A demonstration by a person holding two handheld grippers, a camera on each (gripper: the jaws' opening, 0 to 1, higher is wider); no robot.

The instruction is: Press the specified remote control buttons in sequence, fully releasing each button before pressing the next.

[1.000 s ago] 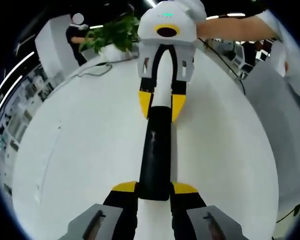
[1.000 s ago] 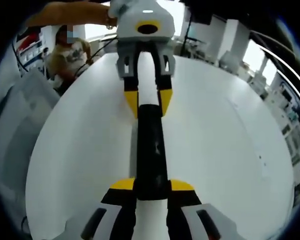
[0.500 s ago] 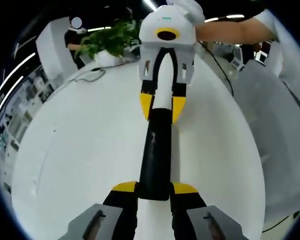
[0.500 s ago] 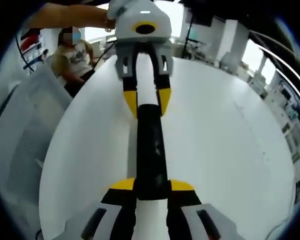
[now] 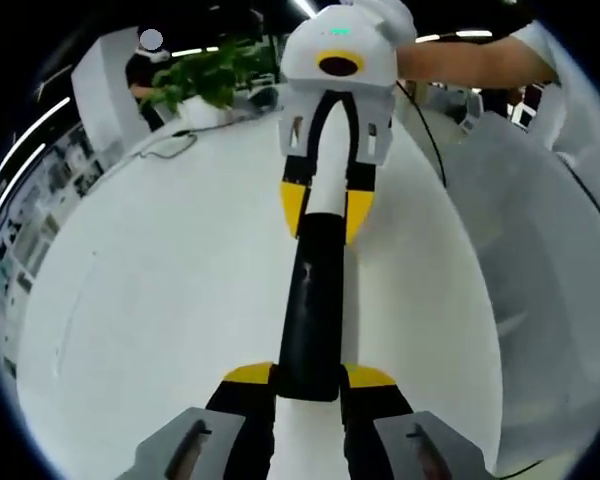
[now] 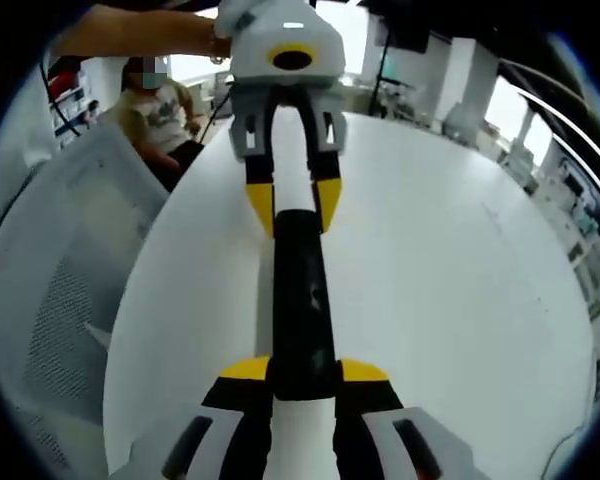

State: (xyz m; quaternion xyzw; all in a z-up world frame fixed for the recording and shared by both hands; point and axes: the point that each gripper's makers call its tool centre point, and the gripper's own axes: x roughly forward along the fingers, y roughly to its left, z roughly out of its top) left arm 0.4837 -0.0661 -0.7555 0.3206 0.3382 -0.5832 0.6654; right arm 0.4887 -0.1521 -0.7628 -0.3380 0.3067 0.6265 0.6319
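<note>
A long black remote control lies lengthwise above the white table, gripped at both ends. In the left gripper view my left gripper is shut on its near end, yellow fingertips on either side. My right gripper faces me from the top of that view, shut on the far end. The right gripper view mirrors this: the right gripper clamps the near end of the remote and the left gripper clamps the far end. No buttons can be made out on the remote.
A grey mesh chair stands off the table's edge, seen also as a chair in the left gripper view. A potted plant and a cable sit at the far side. A seated person is behind.
Both views have shifted over the table, bringing the table's edge and the chair further into the picture. The two grippers stay shut on the remote's ends as before.
</note>
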